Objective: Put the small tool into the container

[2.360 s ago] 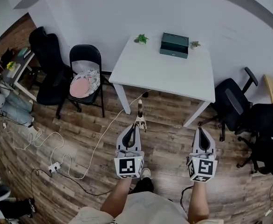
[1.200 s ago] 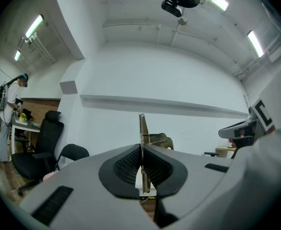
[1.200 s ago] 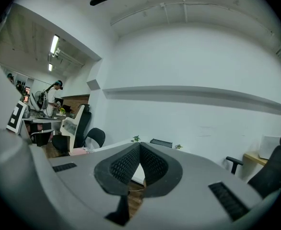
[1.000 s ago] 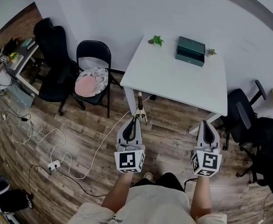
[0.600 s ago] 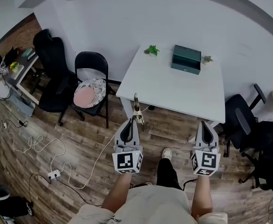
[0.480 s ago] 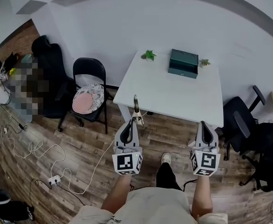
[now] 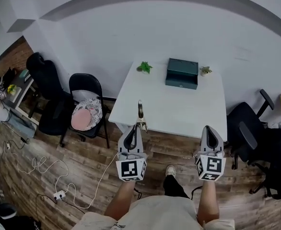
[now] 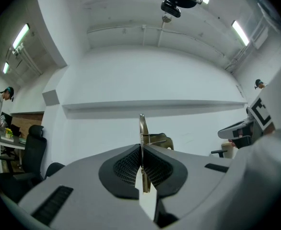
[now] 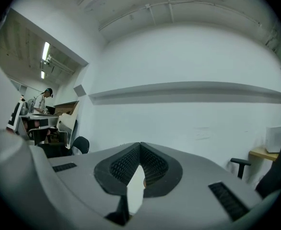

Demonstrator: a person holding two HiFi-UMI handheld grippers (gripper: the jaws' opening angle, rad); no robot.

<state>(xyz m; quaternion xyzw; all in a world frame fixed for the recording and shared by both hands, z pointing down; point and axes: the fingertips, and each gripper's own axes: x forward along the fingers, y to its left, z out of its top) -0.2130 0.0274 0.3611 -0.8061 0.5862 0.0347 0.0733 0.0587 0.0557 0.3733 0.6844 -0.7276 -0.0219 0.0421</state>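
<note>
A thin metal tool (image 7: 140, 113) with a brass-coloured part sticks forward out of my left gripper (image 7: 136, 126), which is shut on it. In the left gripper view the tool (image 8: 142, 126) stands on edge between the pads, above the left gripper (image 8: 141, 147). A dark green box, the container (image 7: 181, 73), sits closed at the far side of the white table (image 7: 169, 107). The tool's tip hangs over the table's near edge, well short of the box. My right gripper (image 7: 208, 128) is level beside it, shut and holding nothing; in its own view the right gripper (image 9: 139, 145) has its pads together.
Two small potted plants (image 7: 144, 67) (image 7: 205, 71) flank the box. A folding chair with a patterned cushion (image 7: 87, 114) and a black office chair (image 7: 47, 87) stand left of the table, more office chairs (image 7: 248, 123) right. A white cable (image 7: 64, 169) trails over the wooden floor.
Both grippers have come forward to the table with the person walking; the tool's tip has gone from over the floor to over the table's near edge. The jaws stay as before.
</note>
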